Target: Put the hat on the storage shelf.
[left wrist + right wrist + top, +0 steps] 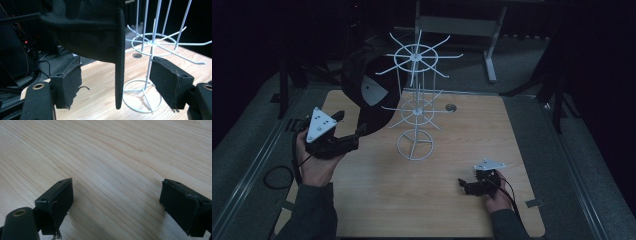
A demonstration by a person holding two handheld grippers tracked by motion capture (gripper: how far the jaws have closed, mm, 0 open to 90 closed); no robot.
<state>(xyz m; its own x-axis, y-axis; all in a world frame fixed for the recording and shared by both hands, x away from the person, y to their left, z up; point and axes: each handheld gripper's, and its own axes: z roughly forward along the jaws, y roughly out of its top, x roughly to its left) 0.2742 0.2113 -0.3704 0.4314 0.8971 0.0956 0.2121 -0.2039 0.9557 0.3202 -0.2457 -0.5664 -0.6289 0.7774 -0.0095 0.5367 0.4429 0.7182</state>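
At the left of the high view, the person's left hand [314, 162] is gripping the left gripper [349, 124], which is sitting raised over the left edge of the wooden table [462, 150] with its grey three-cornered plate facing up. Its jaws are standing wide apart and are not closing on anything; in the left gripper view the brim of a dark cap [100, 32] is hanging down edge-on in the gap between the two pads [71, 82], apart from both of them. In the high view the cap [367, 95] is hanging at the left side of a white wire rack [417, 105], up among the rack's prongs, with its brim pointing down toward the left gripper and a pale patch showing on its inside. The rack is standing upright near the middle of the table on a ring-shaped foot, carrying two tiers of radiating prongs on a thin central post. Further right and nearer the person, the right hand [499, 197] is holding the right gripper [464, 186] low over the table, well apart from the rack. In the right gripper view its jaws are also spreading wide, with bare wood grain lying between them.
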